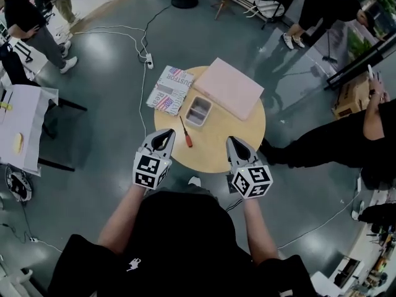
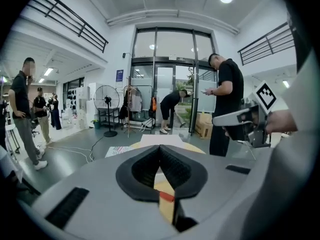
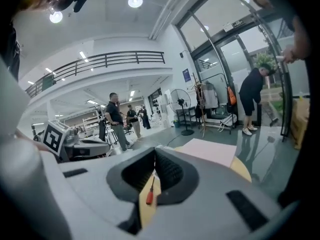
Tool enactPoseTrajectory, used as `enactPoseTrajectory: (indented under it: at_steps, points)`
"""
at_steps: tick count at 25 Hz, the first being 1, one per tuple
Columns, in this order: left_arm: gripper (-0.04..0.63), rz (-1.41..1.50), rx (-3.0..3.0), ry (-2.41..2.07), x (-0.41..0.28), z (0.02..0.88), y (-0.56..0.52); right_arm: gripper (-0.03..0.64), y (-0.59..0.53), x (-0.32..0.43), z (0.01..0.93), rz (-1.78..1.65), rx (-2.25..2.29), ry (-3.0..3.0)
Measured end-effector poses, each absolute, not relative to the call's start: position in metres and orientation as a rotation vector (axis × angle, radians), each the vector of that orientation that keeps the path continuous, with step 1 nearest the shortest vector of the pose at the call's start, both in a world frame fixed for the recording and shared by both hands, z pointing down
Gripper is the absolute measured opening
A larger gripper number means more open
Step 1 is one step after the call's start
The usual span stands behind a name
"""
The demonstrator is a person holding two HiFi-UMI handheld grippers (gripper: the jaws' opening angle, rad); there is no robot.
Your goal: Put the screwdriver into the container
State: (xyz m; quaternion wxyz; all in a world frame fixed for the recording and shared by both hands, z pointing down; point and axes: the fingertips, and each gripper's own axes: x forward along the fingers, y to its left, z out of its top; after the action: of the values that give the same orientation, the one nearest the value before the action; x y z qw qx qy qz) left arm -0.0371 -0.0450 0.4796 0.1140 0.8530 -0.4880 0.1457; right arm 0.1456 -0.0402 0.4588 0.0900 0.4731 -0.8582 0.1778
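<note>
Both grippers are held above the near edge of the round table (image 1: 216, 150). The left gripper (image 1: 163, 136) is seen with its jaws closed together and nothing between them. The right gripper (image 1: 234, 143) is likewise closed and empty.

The screwdriver (image 1: 185, 132) lies flat on the bare wood, its red handle nearest and just right of the left gripper's tip. The grey container (image 1: 190, 112) stands empty just beyond its far end.

Several slips are judged possible. If the jaws are not opened before contact, the thin, round tool is likely to be nudged and rolled, perhaps toward the near edge. A pinch on the narrow shaft rather than the handle could let it swivel or drop. The container looks small and light and little longer than the tool, so it could be knocked aside, or the tool left propped across its rim.

Nothing is seen between tool and container. A pink board (image 1: 229, 87) lies close on the container's far right, and a printed paper (image 1: 170, 90) overhangs the table's far left. A power strip (image 1: 148, 59) and its cable lie on the floor, and people stand well apart.
</note>
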Motion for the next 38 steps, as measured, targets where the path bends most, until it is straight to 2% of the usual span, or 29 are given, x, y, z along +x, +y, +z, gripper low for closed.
enactPoseTrajectory:
  at_steps: [14,19,24,38]
  points:
    - [0.01,0.44,2.195,-1.494,-0.007,0.539,-0.047,0.003,-0.057,0.168,0.506,0.617,1.271,-2.566]
    - [0.05,0.459,2.076,-1.464,0.0,0.575,-0.055,0.003,-0.056,0.159,0.53,0.654,1.213,-2.53]
    - [0.124,0.447,1.948,-1.402,0.008,0.617,-0.058,0.003,-0.055,0.156,0.552,0.683,1.204,-2.491]
    - [0.211,0.541,1.757,-1.383,0.016,0.697,-0.057,0.003,-0.056,0.153,0.601,0.794,1.223,-2.388]
